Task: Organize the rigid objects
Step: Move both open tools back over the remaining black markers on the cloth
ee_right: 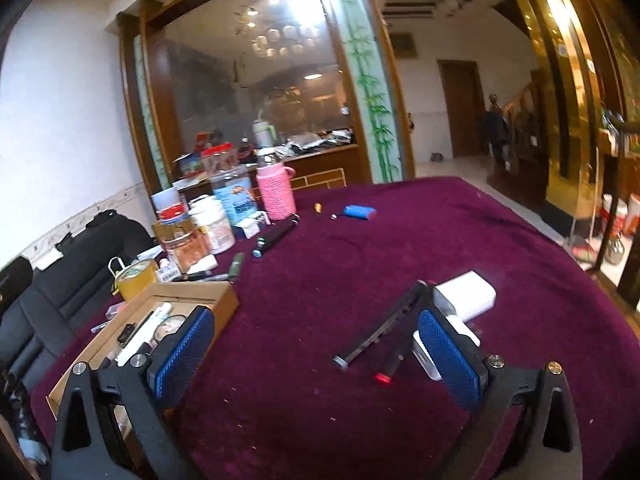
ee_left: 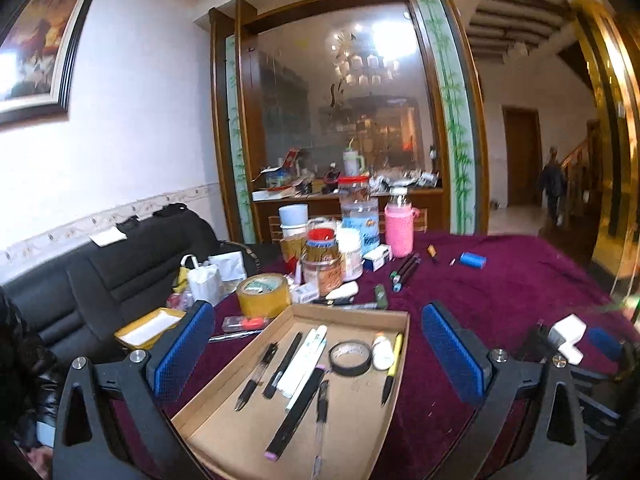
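A: What does the left wrist view give that the right one lacks?

B: The inside of the cardboard tray (ee_left: pixel 394 364): pens (ee_left: pixel 256 376), a white marker (ee_left: pixel 304 356), a black tape roll (ee_left: pixel 350 357), a small white tube (ee_left: pixel 383 350) and a yellow-and-black pen (ee_left: pixel 393 368), all lying flat. In the right wrist view only the tray's far corner shows, partly behind a finger.

A: And the right wrist view?

B: A long black bar (ee_right: pixel 380 328), a dark pen with a red end (ee_right: pixel 390 368) and a white charger block (ee_right: pixel 466 294) on the maroon table (ee_right: pixel 360 240). In the left view these sit at the far right edge, mostly cut off.

A: Where do the things lie relative to the jaws?

B: The left gripper (ee_left: pixel 318 356) frames the tray, which fills the gap between its blue pads (ee_left: pixel 182 354) but lies beyond them, untouched. The right gripper (ee_right: pixel 316 354) has the bar and red-ended pen between its fingers, toward the right one; the charger is partly behind that right pad (ee_right: pixel 450 354).

A: How do the jaws stand?

B: Both spread wide, released, grasping nothing.
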Demonstrator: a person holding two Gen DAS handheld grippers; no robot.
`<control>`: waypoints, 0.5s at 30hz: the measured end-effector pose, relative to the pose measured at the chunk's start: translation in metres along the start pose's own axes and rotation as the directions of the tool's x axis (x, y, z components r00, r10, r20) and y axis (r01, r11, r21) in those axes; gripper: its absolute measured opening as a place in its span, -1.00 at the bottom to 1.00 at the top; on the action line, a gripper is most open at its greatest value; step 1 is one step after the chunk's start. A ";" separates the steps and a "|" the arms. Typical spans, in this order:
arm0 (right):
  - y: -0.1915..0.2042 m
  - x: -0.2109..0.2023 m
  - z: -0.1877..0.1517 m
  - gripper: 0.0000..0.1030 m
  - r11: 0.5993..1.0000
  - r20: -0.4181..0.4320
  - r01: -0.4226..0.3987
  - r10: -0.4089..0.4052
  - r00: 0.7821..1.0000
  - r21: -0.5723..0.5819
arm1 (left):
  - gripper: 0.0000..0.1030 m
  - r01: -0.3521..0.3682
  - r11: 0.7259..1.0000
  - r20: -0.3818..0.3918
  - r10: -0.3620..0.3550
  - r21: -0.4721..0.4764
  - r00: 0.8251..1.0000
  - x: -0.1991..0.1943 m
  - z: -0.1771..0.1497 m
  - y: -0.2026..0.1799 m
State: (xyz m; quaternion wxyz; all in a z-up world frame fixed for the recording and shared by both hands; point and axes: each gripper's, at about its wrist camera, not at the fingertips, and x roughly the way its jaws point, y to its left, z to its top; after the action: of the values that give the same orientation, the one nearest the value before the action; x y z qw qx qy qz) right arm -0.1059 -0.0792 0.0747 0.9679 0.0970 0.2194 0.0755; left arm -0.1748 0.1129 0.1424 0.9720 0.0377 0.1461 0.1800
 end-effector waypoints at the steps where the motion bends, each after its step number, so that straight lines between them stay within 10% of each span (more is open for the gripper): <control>1: -0.003 -0.001 -0.002 1.00 1.000 -0.005 0.000 0.000 1.000 0.003 | 1.00 -0.021 1.000 -0.023 0.022 0.017 0.999 -0.001 -0.002 -0.005; 15: 0.014 -0.010 -0.016 1.00 0.996 -0.023 -0.033 0.031 0.999 -0.080 | 1.00 -0.010 1.000 -0.201 0.009 -0.004 0.980 0.014 -0.014 -0.007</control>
State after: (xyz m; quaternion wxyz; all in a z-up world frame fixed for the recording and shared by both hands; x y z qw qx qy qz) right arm -0.1234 -0.0656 0.0680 0.9672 0.0605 0.2250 0.1009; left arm -0.1639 0.1114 0.1247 0.9515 0.0176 0.2428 0.1880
